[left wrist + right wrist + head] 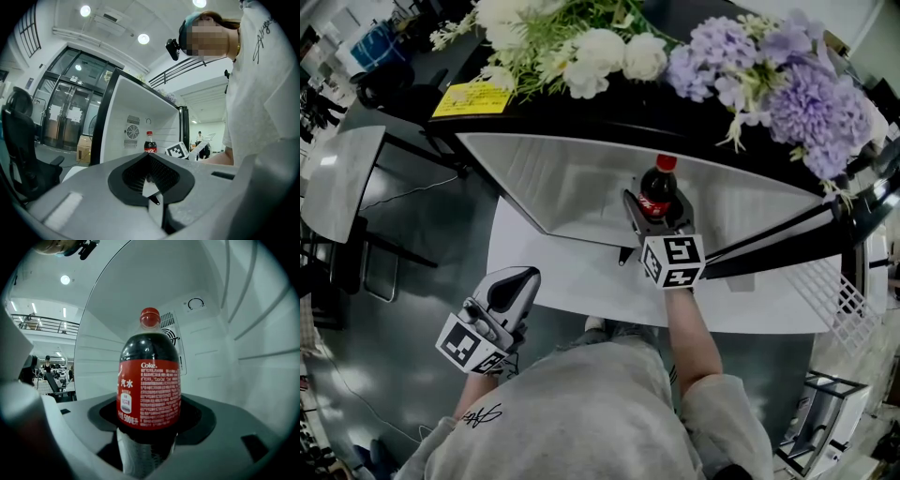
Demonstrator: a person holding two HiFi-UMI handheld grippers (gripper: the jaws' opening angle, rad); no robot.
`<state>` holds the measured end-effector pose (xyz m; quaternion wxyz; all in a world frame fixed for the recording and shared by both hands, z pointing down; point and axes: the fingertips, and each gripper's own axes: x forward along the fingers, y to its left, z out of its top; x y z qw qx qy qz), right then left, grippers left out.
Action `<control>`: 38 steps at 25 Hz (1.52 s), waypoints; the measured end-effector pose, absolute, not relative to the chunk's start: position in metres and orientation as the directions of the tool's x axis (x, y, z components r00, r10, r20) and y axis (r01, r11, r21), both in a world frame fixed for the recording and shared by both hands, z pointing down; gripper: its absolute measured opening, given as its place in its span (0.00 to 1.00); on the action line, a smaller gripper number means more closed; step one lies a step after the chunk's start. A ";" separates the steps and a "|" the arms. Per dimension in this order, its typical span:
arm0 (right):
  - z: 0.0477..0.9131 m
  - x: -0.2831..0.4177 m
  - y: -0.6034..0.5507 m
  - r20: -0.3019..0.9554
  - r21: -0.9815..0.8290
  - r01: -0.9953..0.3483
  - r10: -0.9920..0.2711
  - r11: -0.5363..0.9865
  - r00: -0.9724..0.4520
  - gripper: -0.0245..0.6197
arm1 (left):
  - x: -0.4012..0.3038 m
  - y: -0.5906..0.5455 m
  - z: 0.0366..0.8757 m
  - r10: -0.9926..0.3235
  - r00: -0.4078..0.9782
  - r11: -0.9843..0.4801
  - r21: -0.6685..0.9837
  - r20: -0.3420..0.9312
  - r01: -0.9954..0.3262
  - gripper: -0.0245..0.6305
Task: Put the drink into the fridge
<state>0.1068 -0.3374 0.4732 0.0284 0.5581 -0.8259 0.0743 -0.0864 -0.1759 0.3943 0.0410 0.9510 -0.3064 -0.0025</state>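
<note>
A Coke bottle (657, 192) with a red cap and red label stands upright inside the open white fridge (562, 178). My right gripper (654, 214) is shut on its lower body. In the right gripper view the bottle (149, 380) fills the middle between the jaws of the right gripper (147, 446), with the fridge's back wall (206, 357) and its vent behind. My left gripper (521, 277) hangs low at the left, outside the fridge, shut and holding nothing. The left gripper view shows that gripper (152, 187), and beyond it the bottle (150, 143) in the fridge (122, 122).
White and purple flowers (741, 56) and a yellow sheet (473, 98) lie on top of the fridge. The fridge door (844, 291), with a wire rack, stands open at the right. A black office chair (18, 140) is at the left. A white shelf (562, 272) juts out below the bottle.
</note>
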 end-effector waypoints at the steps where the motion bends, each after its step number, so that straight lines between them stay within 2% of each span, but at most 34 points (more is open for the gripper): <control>1: 0.473 0.107 -0.339 0.130 -0.090 -0.926 -0.918 0.366 -0.375 0.53 | -0.087 -0.176 0.394 -0.585 0.811 -0.807 0.080 0.021 -0.585 0.04; 38: 0.482 0.122 -0.396 0.135 -0.109 -0.934 -0.926 0.339 -0.352 0.53 | -0.091 -0.180 0.405 -0.624 0.780 -0.775 0.093 0.048 -0.625 0.04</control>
